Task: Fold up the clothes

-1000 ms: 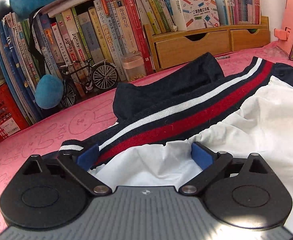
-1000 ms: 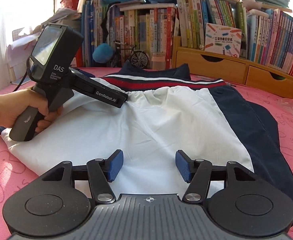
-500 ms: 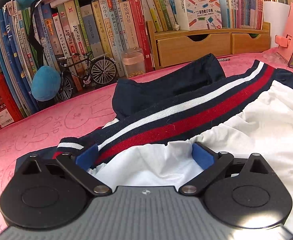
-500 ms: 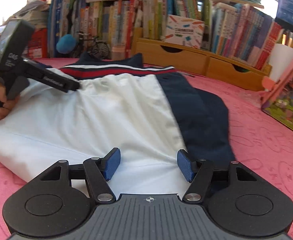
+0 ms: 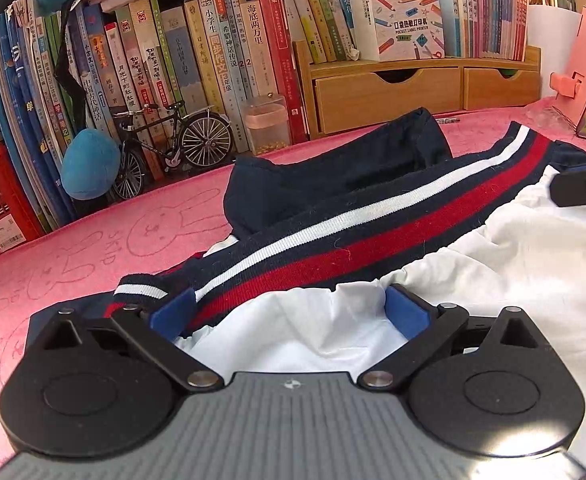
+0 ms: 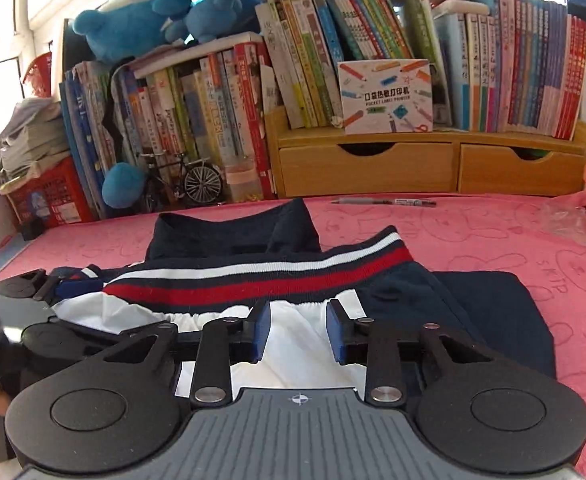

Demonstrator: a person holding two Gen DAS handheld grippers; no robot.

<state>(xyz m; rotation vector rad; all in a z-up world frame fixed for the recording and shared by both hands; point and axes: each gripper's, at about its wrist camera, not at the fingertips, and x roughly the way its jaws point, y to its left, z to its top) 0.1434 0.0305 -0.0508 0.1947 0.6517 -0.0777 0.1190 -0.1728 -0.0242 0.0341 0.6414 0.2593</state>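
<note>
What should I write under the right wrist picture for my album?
Right gripper closing over the white cloth of a striped garment on the pink tablecloth, bookshelf behind.

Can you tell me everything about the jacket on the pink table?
The jacket is soft cloth, navy and white, with a knit band striped navy, white and red. It lies mostly flat on the pink mat, a navy part sticking out behind the band. The white cloth is gathered and wrinkled below the band. The left claw stands wide over it at the band's end; the right claw is closing, white cloth between its pads.
</note>
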